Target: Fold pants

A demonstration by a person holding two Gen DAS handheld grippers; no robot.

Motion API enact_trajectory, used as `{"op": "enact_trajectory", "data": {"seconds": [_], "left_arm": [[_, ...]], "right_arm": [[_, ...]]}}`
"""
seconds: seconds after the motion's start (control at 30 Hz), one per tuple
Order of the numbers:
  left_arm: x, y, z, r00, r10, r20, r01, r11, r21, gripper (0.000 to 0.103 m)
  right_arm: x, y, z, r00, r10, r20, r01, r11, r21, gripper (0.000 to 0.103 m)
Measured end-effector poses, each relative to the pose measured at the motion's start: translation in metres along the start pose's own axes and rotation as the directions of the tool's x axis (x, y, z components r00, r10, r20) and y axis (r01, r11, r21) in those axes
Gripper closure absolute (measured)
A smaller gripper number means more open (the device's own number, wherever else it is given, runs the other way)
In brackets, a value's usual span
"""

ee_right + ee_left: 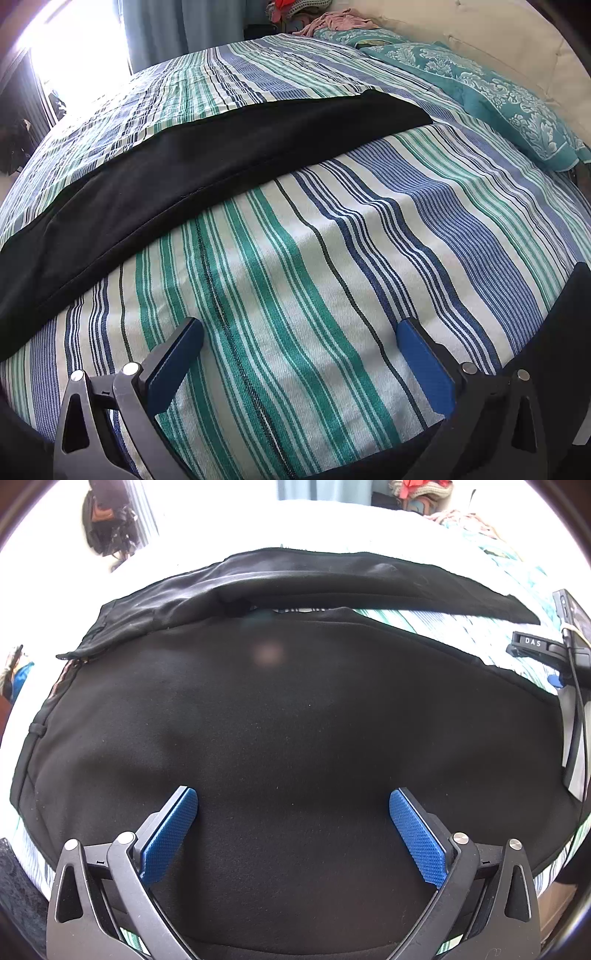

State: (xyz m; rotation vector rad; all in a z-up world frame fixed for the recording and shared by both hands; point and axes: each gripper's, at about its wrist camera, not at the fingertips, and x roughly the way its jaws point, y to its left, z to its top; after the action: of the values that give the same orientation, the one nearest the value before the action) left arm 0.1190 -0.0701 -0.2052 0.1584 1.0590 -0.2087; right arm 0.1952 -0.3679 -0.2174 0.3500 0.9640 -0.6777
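Note:
Black pants (pixel 295 709) lie spread flat on a striped bedspread (pixel 314 240). In the left wrist view the seat and near leg fill the frame, and the far leg (pixel 332 579) runs along the back. My left gripper (pixel 293 803) is open just above the black fabric, with nothing between its blue pads (pixel 173 830). In the right wrist view one black leg (pixel 184 177) stretches diagonally from lower left to upper right. My right gripper (pixel 299 332) is open and empty over bare bedspread, a little in front of that leg.
Teal patterned pillows (pixel 480 85) lie at the bed's far right by a cream headboard (pixel 498 40). The other gripper's black body (pixel 569 657) shows at the right edge of the left wrist view. Clothes are piled beyond the bed (pixel 332 22). A bright window (pixel 74 48) is far left.

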Motion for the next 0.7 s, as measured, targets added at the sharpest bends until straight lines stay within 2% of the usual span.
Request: {"op": "enact_trajectory", "data": {"seconds": [0.37, 0.7], "left_arm": [[-0.0017, 0.0044, -0.0023, 1.000, -0.014, 0.000, 0.014, 1.000, 0.011, 0.000], [-0.0004, 0.0014, 0.0006, 1.000, 0.005, -0.010, -0.005, 1.000, -0.008, 0.000]], "right_arm": [[0.0000, -0.0003, 0.0000, 1.000, 0.000, 0.000, 0.000, 1.000, 0.000, 0.000], [-0.0001, -0.0002, 0.0000, 1.000, 0.000, 0.000, 0.000, 1.000, 0.000, 0.000]]}}
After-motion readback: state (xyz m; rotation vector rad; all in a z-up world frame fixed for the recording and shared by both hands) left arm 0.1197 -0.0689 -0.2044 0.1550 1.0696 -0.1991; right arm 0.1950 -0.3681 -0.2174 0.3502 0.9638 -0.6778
